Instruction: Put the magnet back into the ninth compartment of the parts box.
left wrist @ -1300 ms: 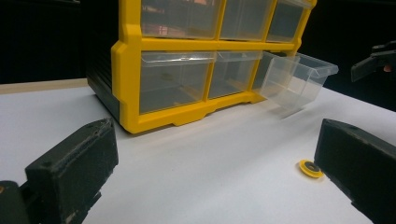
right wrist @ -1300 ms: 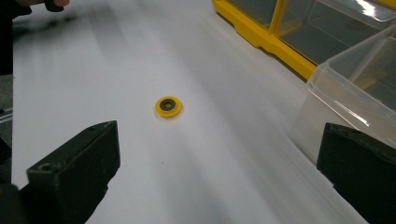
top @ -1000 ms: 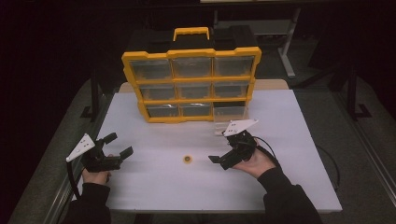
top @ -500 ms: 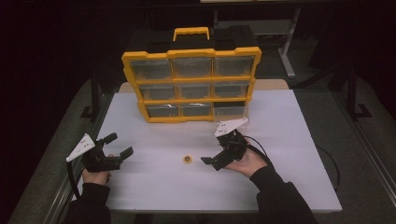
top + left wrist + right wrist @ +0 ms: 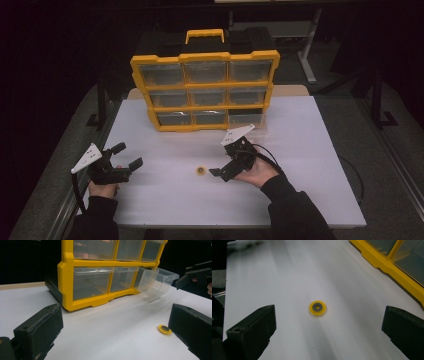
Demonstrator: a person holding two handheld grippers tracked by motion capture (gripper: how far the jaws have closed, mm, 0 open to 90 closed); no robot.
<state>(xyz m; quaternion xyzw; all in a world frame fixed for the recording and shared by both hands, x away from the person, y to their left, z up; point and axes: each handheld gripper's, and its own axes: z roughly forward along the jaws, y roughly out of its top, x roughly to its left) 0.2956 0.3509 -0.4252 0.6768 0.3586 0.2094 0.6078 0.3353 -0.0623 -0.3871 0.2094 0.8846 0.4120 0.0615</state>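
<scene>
A dark room surrounds a white table lit from above. On it, near the front middle, lies a small yellow disc with a grey centre, flat and untouched. The right gripper is held low just beside the disc, tilted down toward it, jaws spread wide; in the right gripper view the disc sits between and ahead of them. The left gripper rests well apart at the table's left edge, jaws also wide apart, aimed across the table. Behind stands a yellow drawer cabinet, its bottom right clear drawer pulled out and tipped forward.
</scene>
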